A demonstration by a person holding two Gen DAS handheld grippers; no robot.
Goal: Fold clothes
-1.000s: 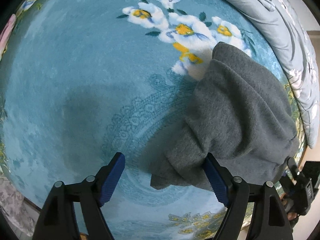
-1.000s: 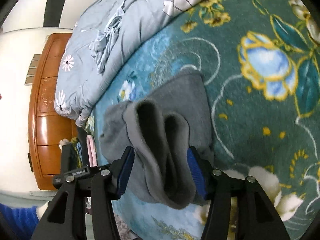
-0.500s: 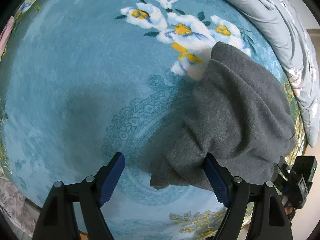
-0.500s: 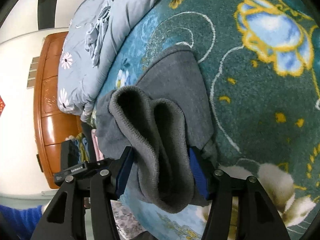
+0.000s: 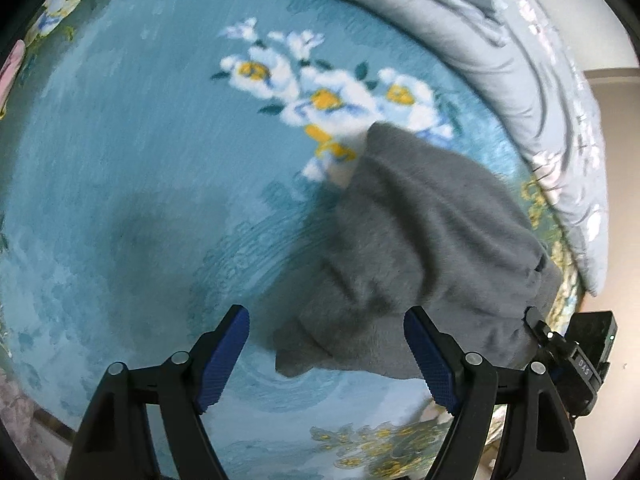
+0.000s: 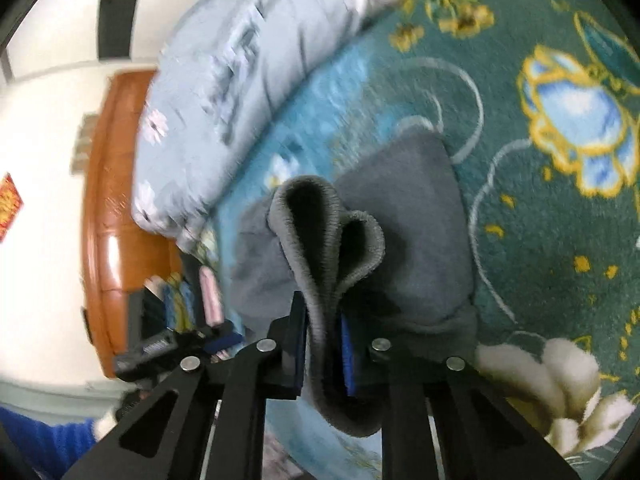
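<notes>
Presently the right gripper (image 6: 323, 344) pinches a bunched edge of the grey garment (image 5: 432, 248) on the bedspread (image 5: 140, 140), left gripper (image 5: 326, 352) wide and empty; likely next, carry the fold across.

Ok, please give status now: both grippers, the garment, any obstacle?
Left hand-held gripper open, holding nothing. Right hand-held gripper shut on bunched edge of grey fleece garment. Garment on teal floral blanket. Nothing in the way.

The folded garment (image 5: 432, 248) lies on the blanket (image 5: 160, 160); the quilt (image 5: 540, 92) lies behind it along the blanket's far edge.
</notes>
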